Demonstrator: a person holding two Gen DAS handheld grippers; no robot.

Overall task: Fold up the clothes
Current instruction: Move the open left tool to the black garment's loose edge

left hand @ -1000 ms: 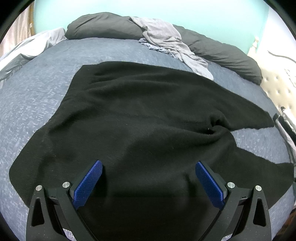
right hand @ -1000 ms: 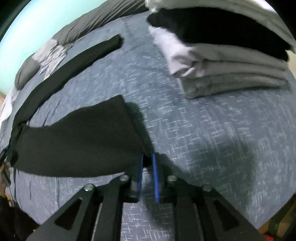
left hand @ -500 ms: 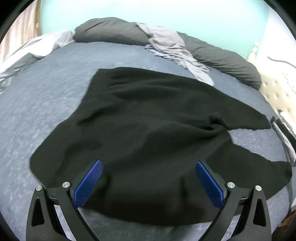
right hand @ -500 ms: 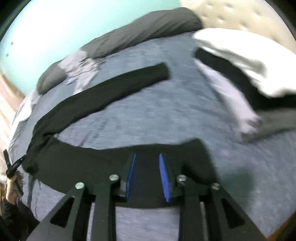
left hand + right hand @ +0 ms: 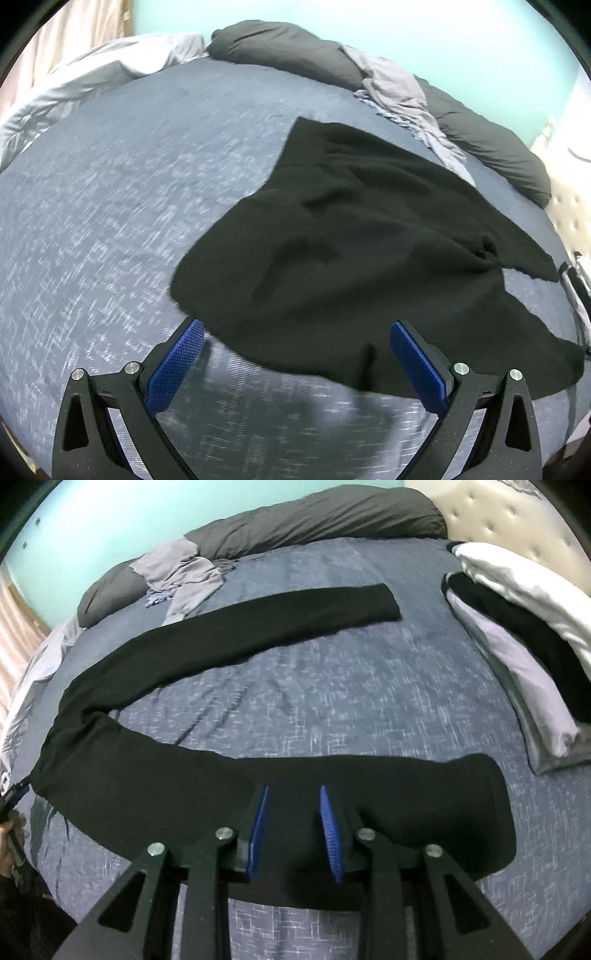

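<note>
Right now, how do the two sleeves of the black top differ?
The far sleeve lies narrow and long, clear of both grippers; the near sleeve looks wider and runs under the right gripper, whose jaws stand apart above it. Far cuff points toward the headboard; near cuff ends by the folded stack. Both lie flat.

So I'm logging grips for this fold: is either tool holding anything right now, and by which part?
Nothing is held. The left tool stands wide open at the black pants' edge. The right tool, just opened, hangs over one pant leg without pinching it.
</note>
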